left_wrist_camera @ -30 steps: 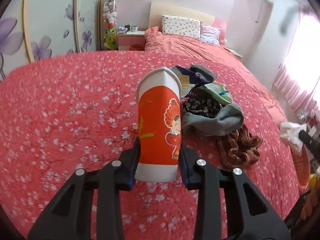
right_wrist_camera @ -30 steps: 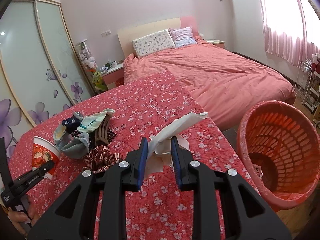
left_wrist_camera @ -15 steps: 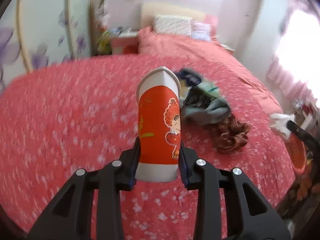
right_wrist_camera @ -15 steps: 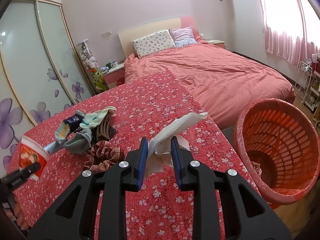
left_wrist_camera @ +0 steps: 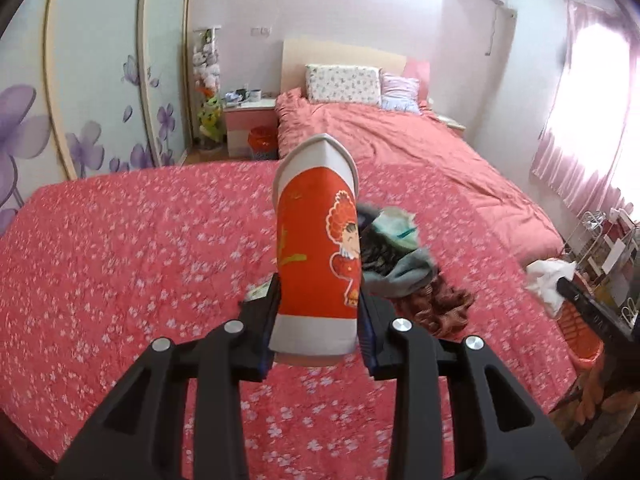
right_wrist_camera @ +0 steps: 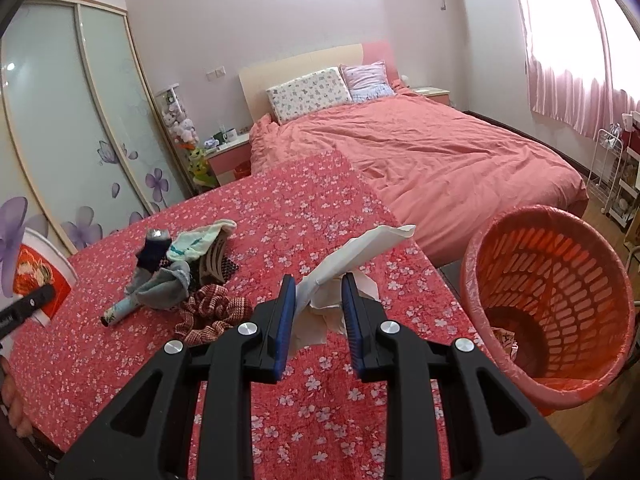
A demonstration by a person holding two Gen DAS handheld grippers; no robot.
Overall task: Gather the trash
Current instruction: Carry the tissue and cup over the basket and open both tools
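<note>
My left gripper [left_wrist_camera: 318,320] is shut on a squashed red and white paper cup [left_wrist_camera: 316,248] with a cartoon figure, held upright above the flowered red cloth. The same cup [right_wrist_camera: 38,276] shows at the left edge of the right wrist view. My right gripper [right_wrist_camera: 318,316] is shut on crumpled white tissue paper [right_wrist_camera: 344,264], which sticks out past its blue pads [right_wrist_camera: 285,312]. An orange-red plastic trash basket [right_wrist_camera: 548,300] stands tilted to the right of it, beyond the table edge, with some scraps at its bottom. The tissue [left_wrist_camera: 548,280] shows at the right in the left wrist view.
A heap of socks and cloth [right_wrist_camera: 188,272] lies mid-table on the red flowered cloth [right_wrist_camera: 100,344], with a small rolled tube [right_wrist_camera: 120,310] beside it. A bed [right_wrist_camera: 420,160] with pink covers stands behind. A wire rack [right_wrist_camera: 616,176] is at the far right, sliding wardrobe doors [right_wrist_camera: 52,120] at left.
My left gripper has risen with the cup, so the table now lies lower in its view. In the right wrist view the cup has shifted to the left edge. The right gripper has stayed put.
</note>
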